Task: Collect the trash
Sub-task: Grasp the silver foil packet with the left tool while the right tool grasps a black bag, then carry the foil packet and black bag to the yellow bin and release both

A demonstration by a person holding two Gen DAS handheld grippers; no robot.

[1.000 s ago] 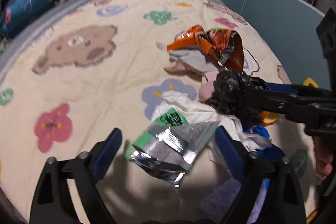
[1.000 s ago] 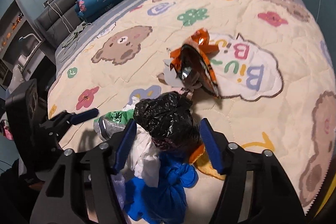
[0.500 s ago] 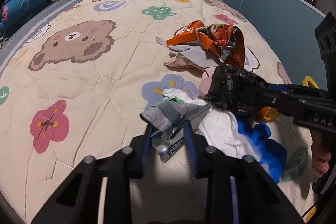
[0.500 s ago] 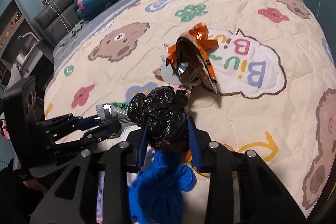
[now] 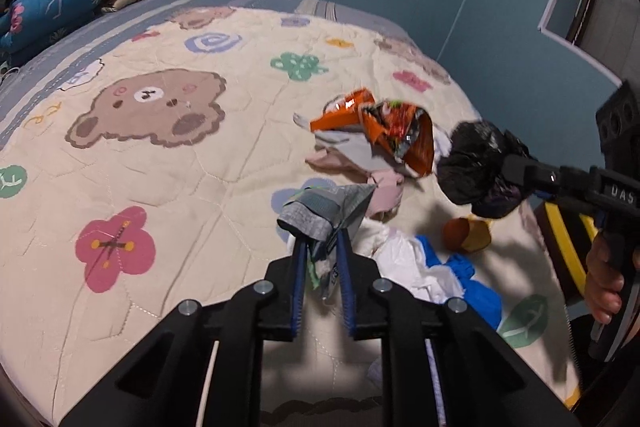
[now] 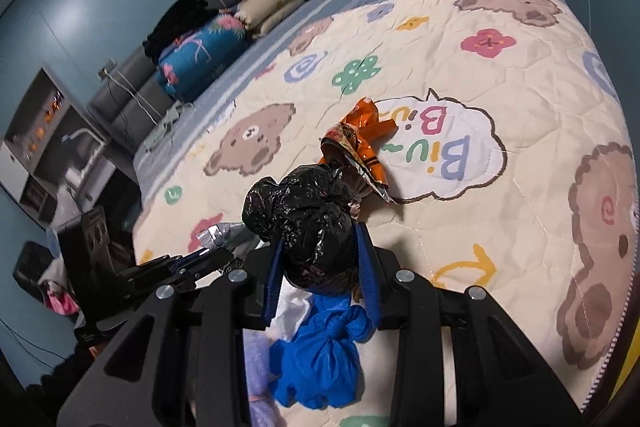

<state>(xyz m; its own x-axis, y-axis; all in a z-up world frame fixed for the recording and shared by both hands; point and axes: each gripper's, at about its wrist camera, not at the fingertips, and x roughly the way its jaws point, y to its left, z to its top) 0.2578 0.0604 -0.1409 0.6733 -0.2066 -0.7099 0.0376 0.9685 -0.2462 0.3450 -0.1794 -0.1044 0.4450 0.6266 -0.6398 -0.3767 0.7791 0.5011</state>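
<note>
Pinching a crumpled silver wrapper between pressed-together jaws, the left gripper is holding it above the quilt near the bed's front edge. An orange snack bag is lying toward the quilt's middle. At the right, the right gripper is squeezing a black plastic bag over white and blue trash near that front edge.

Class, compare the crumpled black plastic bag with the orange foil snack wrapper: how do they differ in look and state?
The crumpled black plastic bag is a plain, glossy bundle; the orange foil snack wrapper is printed, torn open and shows a silver lining. The bag is clamped in the right gripper above the quilt; the wrapper lies loose on it. Both are crinkled trash.
</note>
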